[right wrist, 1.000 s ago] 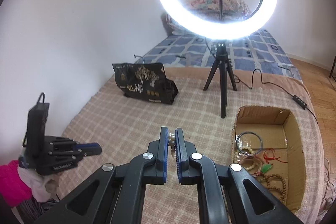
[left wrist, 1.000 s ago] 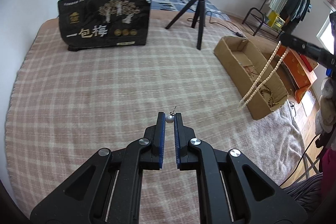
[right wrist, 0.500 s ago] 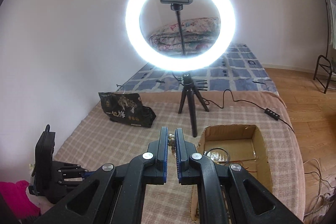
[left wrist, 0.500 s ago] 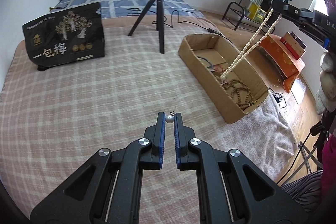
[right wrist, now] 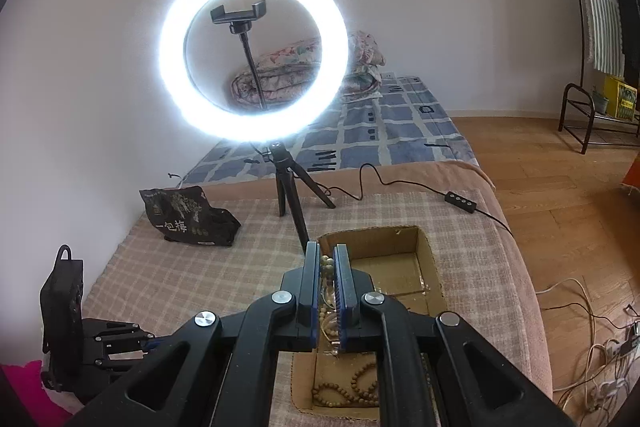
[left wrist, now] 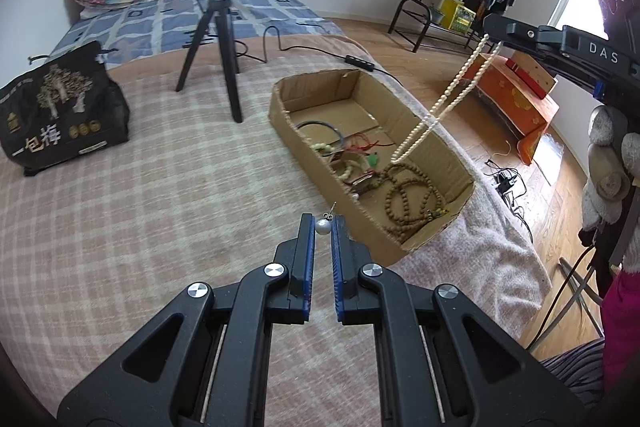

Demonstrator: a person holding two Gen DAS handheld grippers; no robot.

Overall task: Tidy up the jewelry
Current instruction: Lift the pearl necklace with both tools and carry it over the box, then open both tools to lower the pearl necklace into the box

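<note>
My left gripper [left wrist: 322, 227] is pinching a silver bead earring [left wrist: 322, 225] in narrow jaws, just short of the cardboard box [left wrist: 416, 245]. My right gripper [right wrist: 327, 263] is clamping a pearl necklace [left wrist: 440, 103], dangling it over the box's wooden beads [left wrist: 412, 201], with the ring light [right wrist: 253, 51] beyond.

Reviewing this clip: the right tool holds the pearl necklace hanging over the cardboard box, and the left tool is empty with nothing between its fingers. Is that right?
Not quite. The left tool is not empty: it pinches a small silver bead earring at its fingertips, as the left wrist view shows. The rest stands: the right tool holds the pearl necklace hanging over the cardboard box.
</note>
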